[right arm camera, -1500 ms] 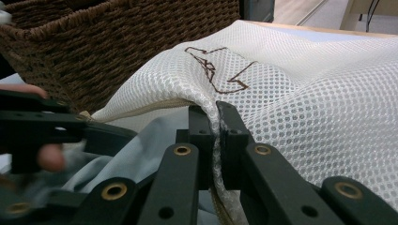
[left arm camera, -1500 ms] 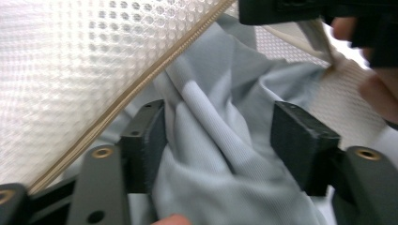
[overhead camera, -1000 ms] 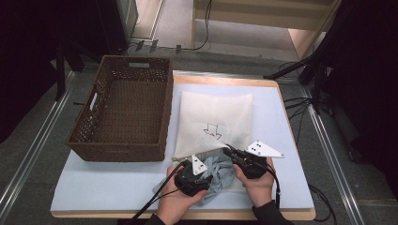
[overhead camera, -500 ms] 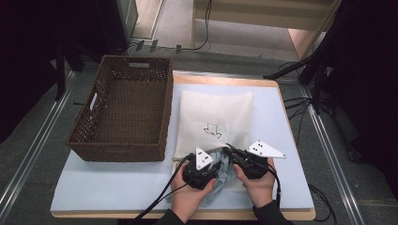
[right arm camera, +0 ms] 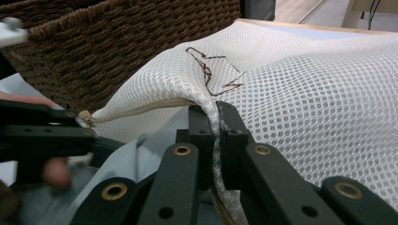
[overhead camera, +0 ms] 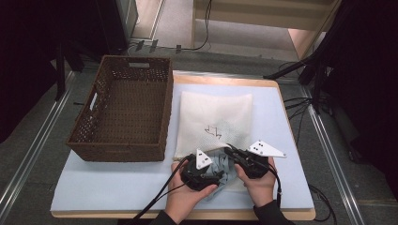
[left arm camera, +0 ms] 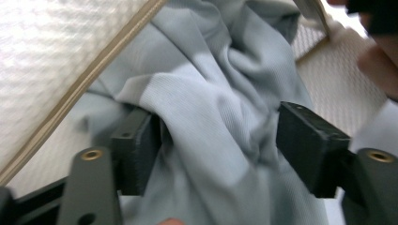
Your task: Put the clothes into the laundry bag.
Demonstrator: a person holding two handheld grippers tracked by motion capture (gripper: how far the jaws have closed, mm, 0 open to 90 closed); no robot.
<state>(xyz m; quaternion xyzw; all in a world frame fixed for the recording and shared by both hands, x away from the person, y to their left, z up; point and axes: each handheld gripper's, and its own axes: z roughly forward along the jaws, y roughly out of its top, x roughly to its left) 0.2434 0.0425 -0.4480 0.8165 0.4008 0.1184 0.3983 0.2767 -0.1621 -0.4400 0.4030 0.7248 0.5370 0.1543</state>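
Note:
A white mesh bag (overhead camera: 213, 117) with a dark stitched mark lies flat on the table, its mouth toward the person. My right gripper (overhead camera: 230, 149) is shut on the bag's zip edge (right arm camera: 217, 122) and lifts it a little. A pale blue-grey garment (overhead camera: 225, 164) lies bunched at the mouth, partly under the raised mesh (left arm camera: 51, 47). My left gripper (overhead camera: 216, 169) points into the garment (left arm camera: 211, 93). Its jaws have just been opening and stand apart with folds of cloth between them, the pads (left arm camera: 136, 150) not pinching it.
A brown wicker basket (overhead camera: 124, 108) stands at the left, close beside the bag. A light blue mat (overhead camera: 108, 183) covers the table, with bare room in front of the basket. Cables trail from both grippers over the near edge.
The left gripper has shifted slightly right, in toward the bag's mouth, and less of the garment lies outside. The right gripper has held still on the bag's edge.

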